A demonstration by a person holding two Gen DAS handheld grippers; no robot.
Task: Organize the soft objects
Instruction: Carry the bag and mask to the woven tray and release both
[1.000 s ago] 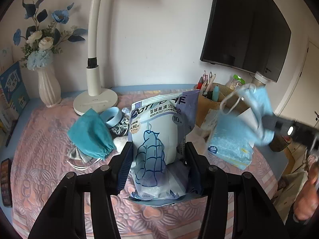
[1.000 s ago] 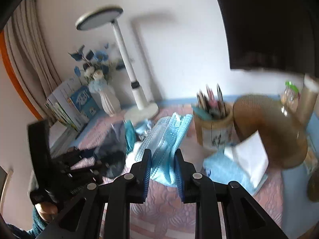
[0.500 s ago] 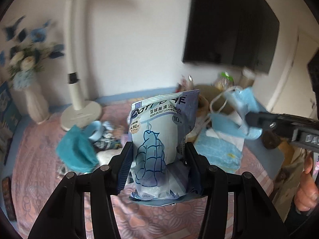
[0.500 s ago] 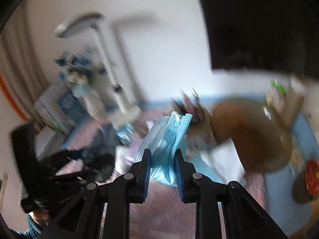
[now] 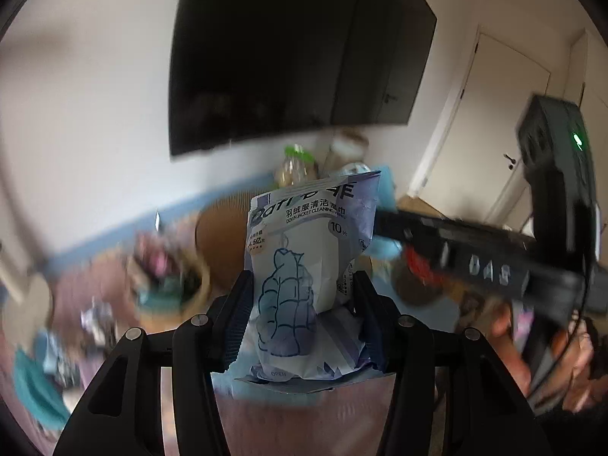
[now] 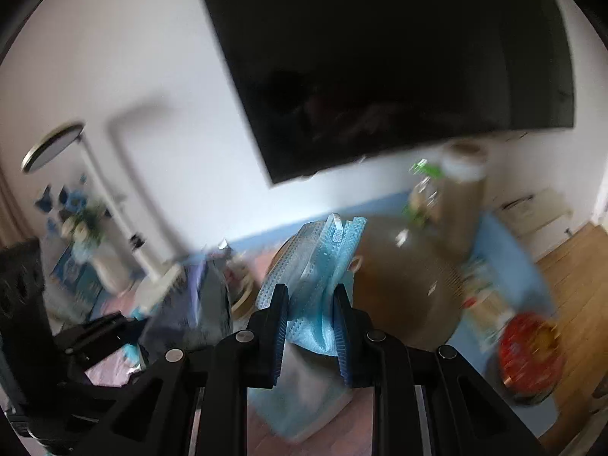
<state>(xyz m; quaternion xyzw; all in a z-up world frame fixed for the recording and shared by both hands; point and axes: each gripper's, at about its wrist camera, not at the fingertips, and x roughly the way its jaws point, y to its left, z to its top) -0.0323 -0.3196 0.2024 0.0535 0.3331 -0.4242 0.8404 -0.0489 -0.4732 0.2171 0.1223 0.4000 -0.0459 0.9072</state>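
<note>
The left claw [image 5: 302, 321] pinches a glossy plastic wipes pouch [image 5: 304, 266] by its lower half, the pouch standing upright with its long axis vertical and printed face toward the camera. The right claw [image 6: 309, 325] is pressed on a pleated, soft blue face mask [image 6: 317, 266], folded and pointing upward, above the blurred pink-clothed table [image 6: 110, 372].

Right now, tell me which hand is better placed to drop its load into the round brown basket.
Right, probably. The right tongs, shut on the blue pleated face mask, point straight at the round brown basket. The left tongs, gripping the wipes pouch, sit further off with the pouch blocking the basket.
</note>
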